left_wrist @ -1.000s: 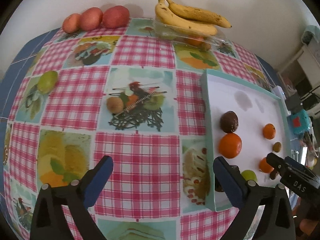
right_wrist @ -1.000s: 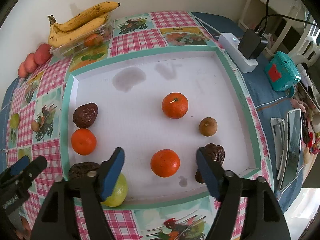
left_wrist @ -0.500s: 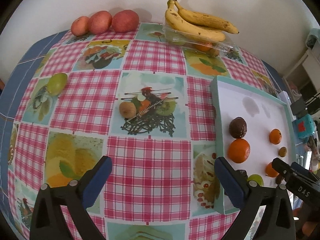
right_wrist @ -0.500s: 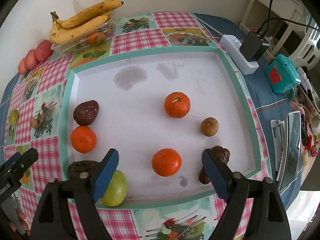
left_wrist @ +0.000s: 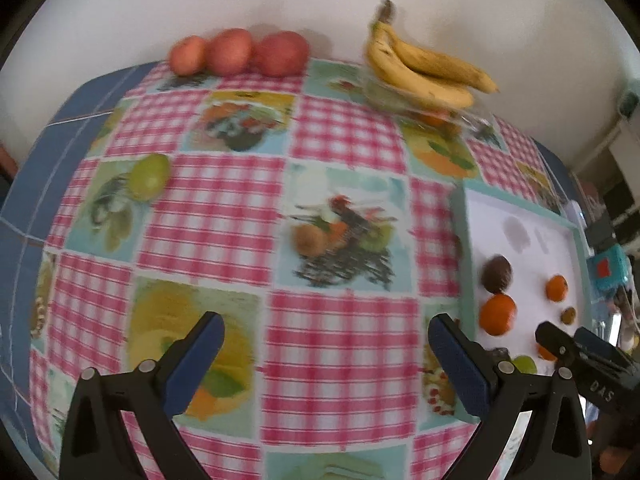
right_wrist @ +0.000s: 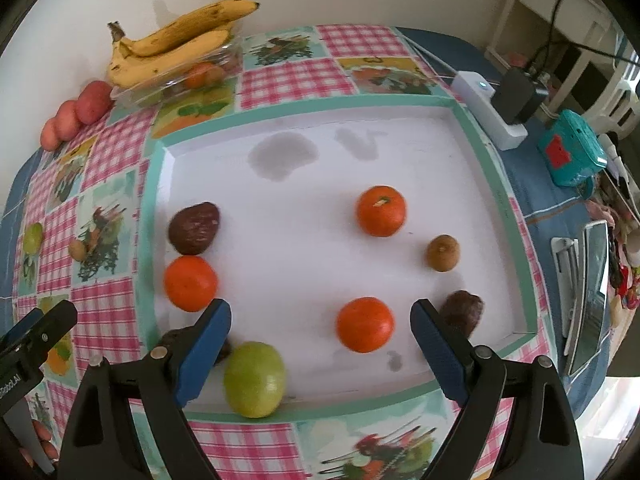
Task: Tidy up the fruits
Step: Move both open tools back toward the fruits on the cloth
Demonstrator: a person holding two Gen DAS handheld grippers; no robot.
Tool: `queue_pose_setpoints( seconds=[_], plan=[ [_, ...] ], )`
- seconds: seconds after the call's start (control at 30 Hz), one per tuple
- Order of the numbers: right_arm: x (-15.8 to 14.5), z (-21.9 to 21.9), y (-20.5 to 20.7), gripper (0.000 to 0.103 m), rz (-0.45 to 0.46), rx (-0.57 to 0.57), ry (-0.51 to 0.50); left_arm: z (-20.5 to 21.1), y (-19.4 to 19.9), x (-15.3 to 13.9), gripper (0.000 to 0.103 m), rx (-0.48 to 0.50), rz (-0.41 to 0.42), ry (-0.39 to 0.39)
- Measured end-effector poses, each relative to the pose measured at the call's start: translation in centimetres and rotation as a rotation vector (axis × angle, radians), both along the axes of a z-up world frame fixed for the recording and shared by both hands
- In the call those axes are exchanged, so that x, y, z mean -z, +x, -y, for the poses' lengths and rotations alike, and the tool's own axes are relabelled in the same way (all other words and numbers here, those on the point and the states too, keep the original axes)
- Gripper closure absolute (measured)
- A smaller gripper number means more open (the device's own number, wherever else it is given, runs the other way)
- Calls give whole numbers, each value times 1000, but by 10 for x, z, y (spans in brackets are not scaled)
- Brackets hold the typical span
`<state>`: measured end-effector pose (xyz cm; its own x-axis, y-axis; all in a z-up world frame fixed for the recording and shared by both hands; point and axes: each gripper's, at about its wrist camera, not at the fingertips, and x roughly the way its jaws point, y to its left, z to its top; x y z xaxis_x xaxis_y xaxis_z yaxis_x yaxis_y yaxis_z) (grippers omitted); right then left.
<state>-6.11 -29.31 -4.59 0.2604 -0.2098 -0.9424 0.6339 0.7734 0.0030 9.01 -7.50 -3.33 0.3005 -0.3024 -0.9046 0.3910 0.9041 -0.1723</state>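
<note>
A white tray with a teal rim holds three oranges, dark wrinkled fruits, a small brown fruit and a green fruit. My right gripper is open and empty above the tray's near edge. My left gripper is open and empty over the checked tablecloth, left of the tray. On the cloth lie a small brown fruit and a green fruit.
Three red apples and a banana bunch on a clear box sit at the table's back by the wall. A white power strip, a teal box and other clutter lie right of the tray.
The left gripper has moved left, away from the tray, and its view is blurred by motion. The right gripper has pulled back a little toward the tray's near edge.
</note>
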Motion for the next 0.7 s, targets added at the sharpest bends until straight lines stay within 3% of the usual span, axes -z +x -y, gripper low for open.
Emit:
queue_pose_setpoints(
  seconds=[0.27, 0.7],
  plan=[
    [-10, -42, 30, 11, 22, -95, 2, -56, 23, -10, 0, -123, 37, 8],
    [-15, -105, 66, 11, 52, -226, 6, -112, 46, -19, 0, -211, 71, 31]
  ],
)
